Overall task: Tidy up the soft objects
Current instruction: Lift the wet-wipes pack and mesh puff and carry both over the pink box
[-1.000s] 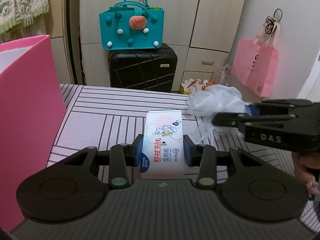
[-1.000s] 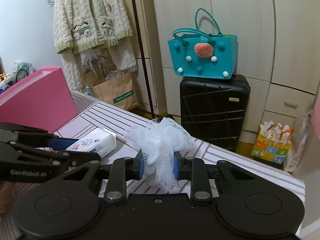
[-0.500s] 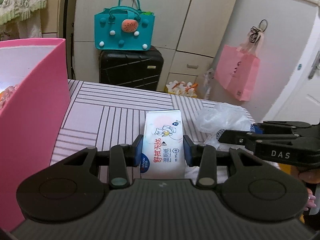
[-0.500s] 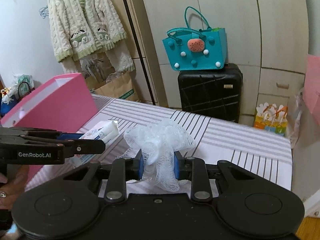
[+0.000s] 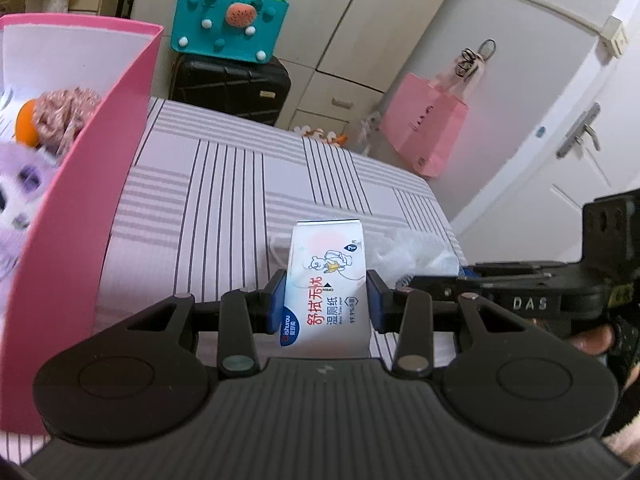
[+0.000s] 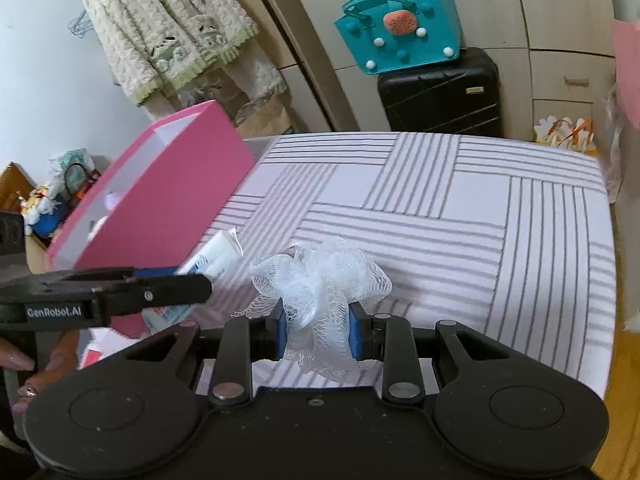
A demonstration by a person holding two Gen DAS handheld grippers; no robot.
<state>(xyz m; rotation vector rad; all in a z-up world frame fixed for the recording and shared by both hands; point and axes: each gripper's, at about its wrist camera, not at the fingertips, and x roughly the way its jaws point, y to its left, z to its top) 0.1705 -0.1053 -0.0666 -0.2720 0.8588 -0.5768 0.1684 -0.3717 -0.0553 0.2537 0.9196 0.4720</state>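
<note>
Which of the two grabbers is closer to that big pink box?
Left. The left gripper is right beside the pink box; the right gripper is further out.

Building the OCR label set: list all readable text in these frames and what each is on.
"DAS": right gripper, on its side.
"GenRobot.AI": left gripper, on its side.
"舒拭无忧 湿厕纸", "ishurou", "99.9%": wet wipes pack; smaller print unreadable.
Pink paper bag: lettering too blurred.

Both grippers raised and swung toward pink box [image 5: 100, 216]. Its interior now open to left wrist view: purple plush [image 5: 20, 184], brown pompom [image 5: 64, 114]. Wipes pack [image 5: 326, 288] and mesh pouf [image 6: 320, 292] carried along, higher above striped surface [image 6: 460, 220].
</note>
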